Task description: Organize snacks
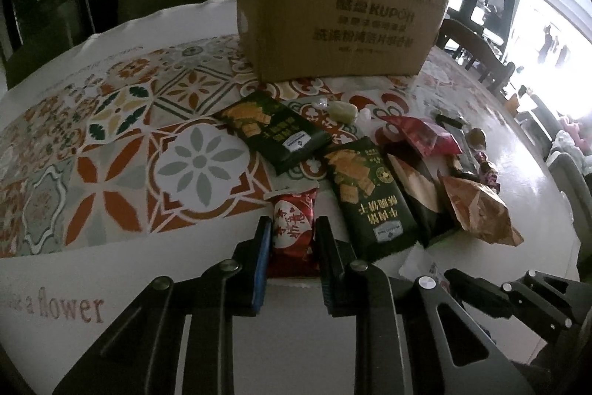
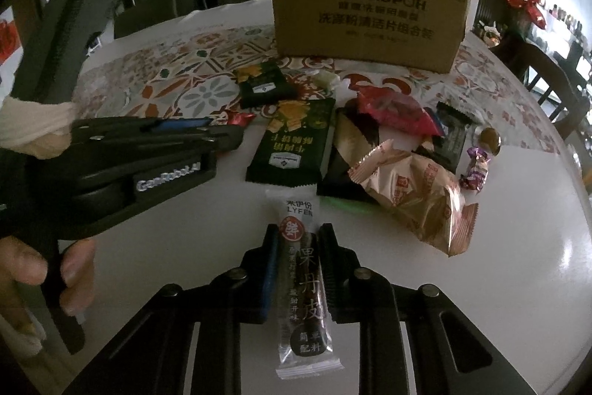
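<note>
Snacks, assorted, loose on the desk (image 2: 518, 247) in front of a cardboard box (image 2: 366, 6) that stands upright at the back on a patterned cloth (image 1: 122, 136); none can be seen inside the box from either view, so by my reckoning the sorting is barely begun.

Items lying unsorted: two dark green cracker packets, one nearer the box (image 2: 264, 87), one nearer the front (image 2: 292, 143); a red crinkled packet (image 2: 397, 110); a tan crinkled packet (image 2: 418, 195) lying partly over a dark packet (image 2: 342, 154); a small black packet (image 2: 453, 132); a purple-wrapped sweet (image 2: 475, 167) and a round brown sweet (image 2: 488, 137) near the right of the pile; a pale wrapped sweet (image 1: 342, 110) close to the box.

Items in hand: left hand-held gripper (image 1: 292, 224), jaws narrow, closed against the sides of a red and white packet (image 1: 294, 228); right hand-held gripper (image 2: 298, 232), jaws narrow, clasping a long fruit-leather strip (image 2: 303, 284) that runs lengthwise between them, its white end pointing toward the pile.

Remaining, as I judge it: both held pieces to be placed, then the whole pile; whether the box is the intended destination cannot be told.
</note>
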The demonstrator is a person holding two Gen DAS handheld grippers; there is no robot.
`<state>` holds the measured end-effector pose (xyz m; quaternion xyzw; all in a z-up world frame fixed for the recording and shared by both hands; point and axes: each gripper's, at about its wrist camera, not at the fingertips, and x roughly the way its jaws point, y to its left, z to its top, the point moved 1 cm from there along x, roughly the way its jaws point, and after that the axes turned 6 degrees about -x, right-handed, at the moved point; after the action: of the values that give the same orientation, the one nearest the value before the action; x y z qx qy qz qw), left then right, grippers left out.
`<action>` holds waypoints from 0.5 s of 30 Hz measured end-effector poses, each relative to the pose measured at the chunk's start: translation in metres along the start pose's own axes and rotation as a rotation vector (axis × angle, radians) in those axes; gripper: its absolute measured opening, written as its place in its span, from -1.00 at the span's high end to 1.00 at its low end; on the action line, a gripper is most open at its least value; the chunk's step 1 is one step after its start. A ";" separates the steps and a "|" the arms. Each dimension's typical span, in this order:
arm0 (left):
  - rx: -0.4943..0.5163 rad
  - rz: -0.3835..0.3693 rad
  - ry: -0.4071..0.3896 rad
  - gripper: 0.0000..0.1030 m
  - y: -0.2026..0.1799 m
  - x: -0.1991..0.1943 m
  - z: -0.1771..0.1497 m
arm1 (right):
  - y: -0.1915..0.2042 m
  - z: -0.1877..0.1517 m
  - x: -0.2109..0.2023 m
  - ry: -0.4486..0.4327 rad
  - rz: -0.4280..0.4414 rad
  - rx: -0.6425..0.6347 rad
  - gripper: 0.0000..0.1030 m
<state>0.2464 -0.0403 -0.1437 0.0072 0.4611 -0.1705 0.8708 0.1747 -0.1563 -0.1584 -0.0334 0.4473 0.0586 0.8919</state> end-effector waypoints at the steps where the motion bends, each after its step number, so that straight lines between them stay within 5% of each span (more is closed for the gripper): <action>1: 0.004 0.006 -0.002 0.54 0.000 -0.003 -0.001 | 0.000 -0.001 -0.001 -0.003 0.003 0.002 0.58; 15: 0.026 0.054 -0.056 0.54 -0.016 -0.070 -0.012 | -0.010 0.008 -0.042 -0.112 0.054 0.043 0.58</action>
<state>0.1956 -0.0335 -0.0922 0.0260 0.4337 -0.1529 0.8876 0.1578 -0.1686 -0.1197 0.0012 0.3985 0.0748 0.9141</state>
